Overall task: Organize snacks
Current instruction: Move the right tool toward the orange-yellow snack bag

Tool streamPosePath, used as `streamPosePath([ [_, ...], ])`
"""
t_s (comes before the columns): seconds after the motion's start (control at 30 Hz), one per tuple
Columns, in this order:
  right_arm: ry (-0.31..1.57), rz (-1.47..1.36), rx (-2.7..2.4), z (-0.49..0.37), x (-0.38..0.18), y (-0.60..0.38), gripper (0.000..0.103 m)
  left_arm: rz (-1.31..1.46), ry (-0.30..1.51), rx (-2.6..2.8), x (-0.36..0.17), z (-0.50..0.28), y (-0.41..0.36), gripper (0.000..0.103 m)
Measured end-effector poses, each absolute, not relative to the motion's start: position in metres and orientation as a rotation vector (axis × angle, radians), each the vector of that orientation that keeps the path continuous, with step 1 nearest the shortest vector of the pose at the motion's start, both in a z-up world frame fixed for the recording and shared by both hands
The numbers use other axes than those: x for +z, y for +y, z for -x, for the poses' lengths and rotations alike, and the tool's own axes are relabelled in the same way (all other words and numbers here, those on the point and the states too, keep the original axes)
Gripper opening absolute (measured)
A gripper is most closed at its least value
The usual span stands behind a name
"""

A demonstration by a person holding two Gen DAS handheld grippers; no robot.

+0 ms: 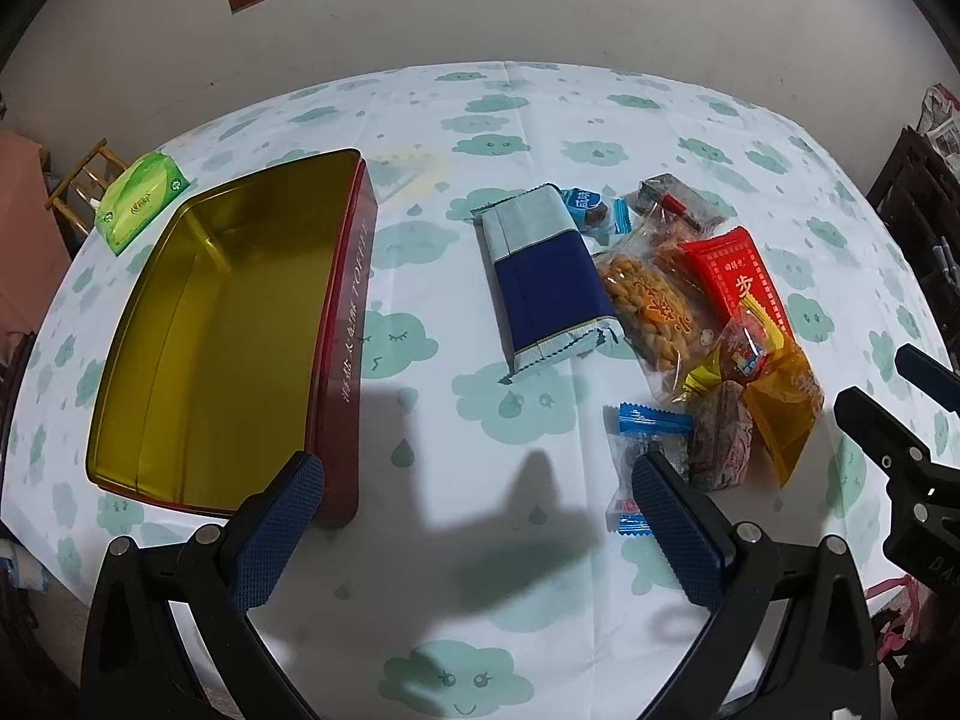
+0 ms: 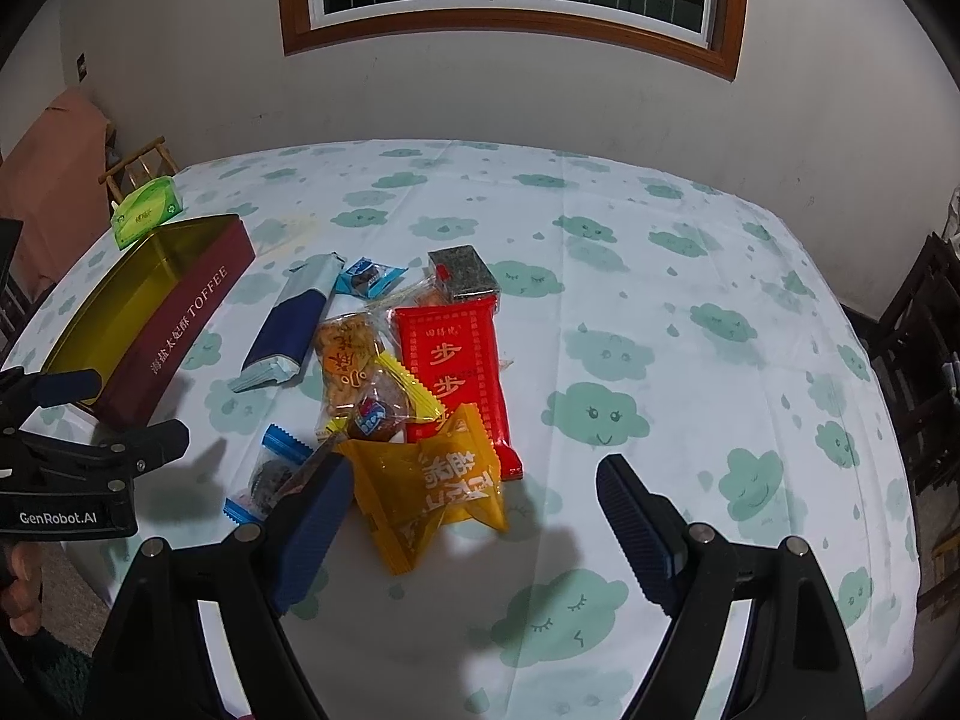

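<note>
Overhead, both grippers hang spread apart and empty: the left gripper near the tabletop's front edge, the right gripper above the snack pile. Toward the left edge sits the open toffee tin.

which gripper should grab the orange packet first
Right. The right gripper is open with the orange packet lying between its fingers; the left gripper hangs open over bare cloth beside the tin.
</note>
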State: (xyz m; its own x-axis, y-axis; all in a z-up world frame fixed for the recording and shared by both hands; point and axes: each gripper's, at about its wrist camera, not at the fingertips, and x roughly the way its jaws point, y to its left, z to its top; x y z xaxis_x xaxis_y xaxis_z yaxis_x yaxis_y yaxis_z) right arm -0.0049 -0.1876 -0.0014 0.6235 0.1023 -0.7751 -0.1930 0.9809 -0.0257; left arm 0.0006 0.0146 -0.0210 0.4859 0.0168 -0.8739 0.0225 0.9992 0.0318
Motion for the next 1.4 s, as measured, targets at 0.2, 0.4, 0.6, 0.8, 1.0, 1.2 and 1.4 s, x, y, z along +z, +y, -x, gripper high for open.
streamPosePath([
  [0.2,0.882,0.108,0.170,0.004,-0.002,-0.188,0.085,-0.042,1.066,-0.004,-0.022,-0.002,0.014,0.102],
  [0.4,0.886,0.105,0.174,0.004,-0.004,-0.189,0.085,-0.044,1.069,-0.004,-0.022,-0.002,0.014,0.102],
  [0.6,0.889,0.105,0.174,0.004,-0.006,-0.186,0.085,-0.045,1.068,-0.005,-0.023,-0.002,0.013,0.102],
  [0.8,0.888,0.105,0.177,0.005,-0.006,-0.185,0.085,-0.045,1.069,-0.004,-0.023,-0.002,0.012,0.102],
  [1.0,0.893,0.107,0.182,0.005,-0.006,-0.184,0.085,-0.045,1.069,-0.005,-0.023,-0.002,0.012,0.102],
  [1.2,0.896,0.116,0.192,0.007,-0.007,-0.182,0.085,-0.047,1.069,-0.006,-0.023,-0.002,0.012,0.102],
  [1.4,0.914,0.131,0.210,0.009,-0.013,-0.179,0.077,-0.058,1.064,-0.014,-0.025,0.000,0.009,0.102],
])
